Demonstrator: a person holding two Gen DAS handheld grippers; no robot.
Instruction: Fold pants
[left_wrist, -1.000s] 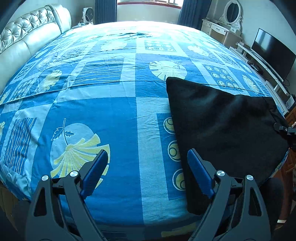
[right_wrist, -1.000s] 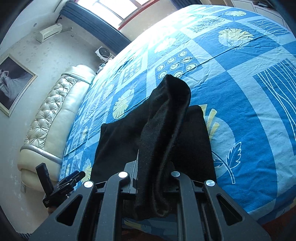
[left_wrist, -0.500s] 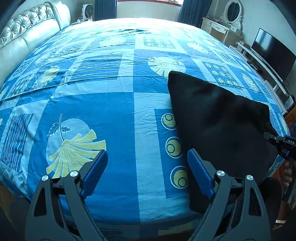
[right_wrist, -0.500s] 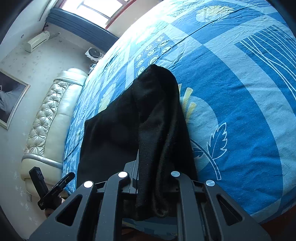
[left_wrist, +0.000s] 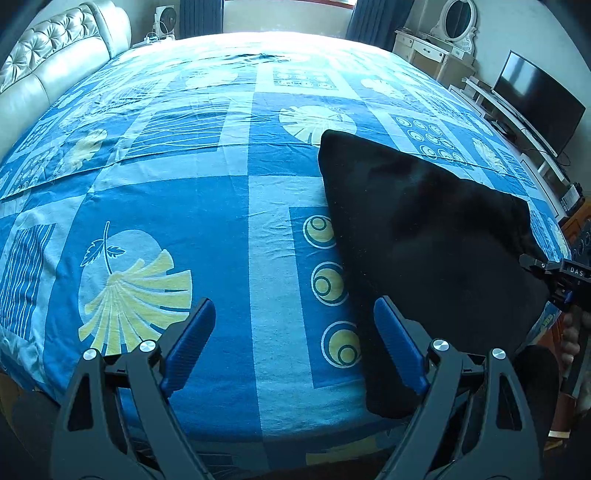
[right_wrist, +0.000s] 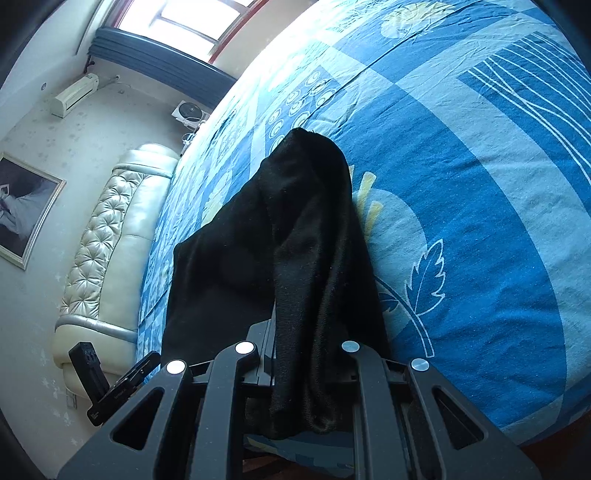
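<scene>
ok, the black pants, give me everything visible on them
The black pants look like soft, slightly fuzzy knit, with no visible print or trim. They lie spread as a broad dark panel on the blue patterned bedsheet, near the bed's front edge, one corner hanging over it. The right gripper is shut on a bunched fold, lifting that part into a draped ridge. The left gripper is open beside them, not touching.

Hidden beneath bunched black pants (right_wrist: 310, 258): right gripper (right_wrist: 301, 373) fingertips; cut off by the frame's right edge: the television (left_wrist: 535, 99); lost below the bed (left_wrist: 221, 184) edge: the pants' near end.
</scene>
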